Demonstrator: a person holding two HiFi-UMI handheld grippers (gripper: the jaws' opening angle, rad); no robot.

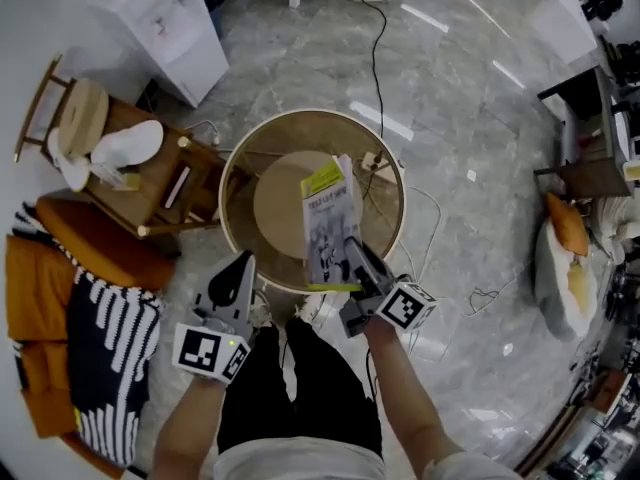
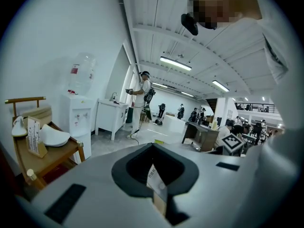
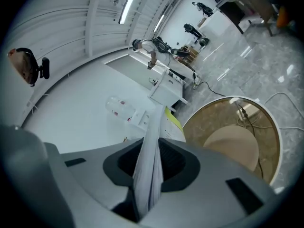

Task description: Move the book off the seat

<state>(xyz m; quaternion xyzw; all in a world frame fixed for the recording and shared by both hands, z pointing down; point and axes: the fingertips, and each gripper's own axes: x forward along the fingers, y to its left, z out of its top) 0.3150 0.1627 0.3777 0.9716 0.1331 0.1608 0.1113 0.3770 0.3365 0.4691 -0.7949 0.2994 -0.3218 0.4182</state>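
Seen from overhead at the bottom centre of the frame, the person wears black trousers (image 1: 295,393), a white top (image 1: 300,464) and pale shoes (image 1: 309,311). The left gripper (image 1: 243,260) and right gripper (image 1: 354,252) are grey, wedge-shaped shells, each backed by a white cube (image 1: 211,352) printed with black square markers.

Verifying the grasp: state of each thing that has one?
book: held in the right gripper, over the round table
right gripper: shut on the book
left gripper: jaws together, holding nothing
wooden chair: upright
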